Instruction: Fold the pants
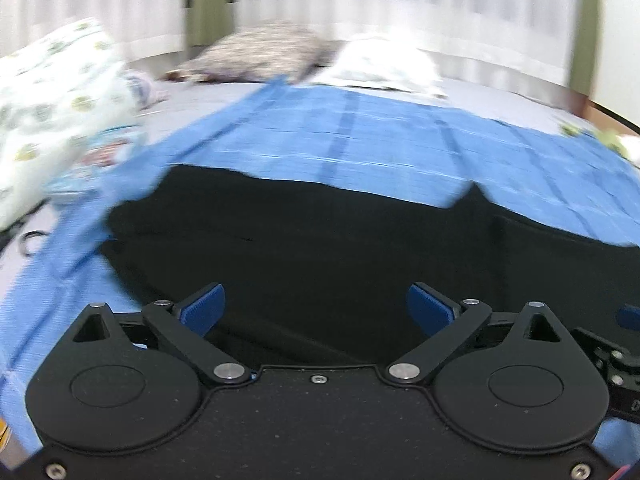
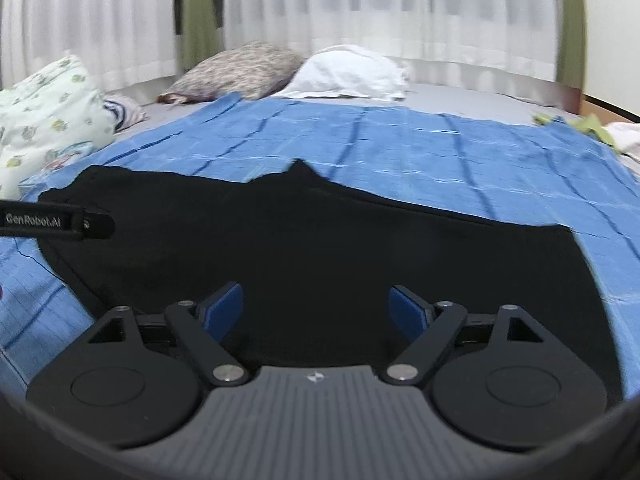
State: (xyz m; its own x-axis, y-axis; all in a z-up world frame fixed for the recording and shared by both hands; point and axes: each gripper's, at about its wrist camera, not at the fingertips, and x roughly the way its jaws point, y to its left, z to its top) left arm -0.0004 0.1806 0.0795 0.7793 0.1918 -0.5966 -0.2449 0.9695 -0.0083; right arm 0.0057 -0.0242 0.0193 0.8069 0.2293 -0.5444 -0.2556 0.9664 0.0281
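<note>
pants (image 2: 304,248) lie flat on blue sheet (image 2: 420,148); left gripper (image 1: 316,308) and right gripper (image 2: 316,308) hover level, fingers spread, empty.

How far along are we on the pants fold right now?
Done: the black pants lie spread on the blue blanket, and whether any fold is already made can't be told. In hand: nothing; the left gripper and right gripper are both open over the near edge of the fabric. Left: grasp that edge and make the folds.
</note>
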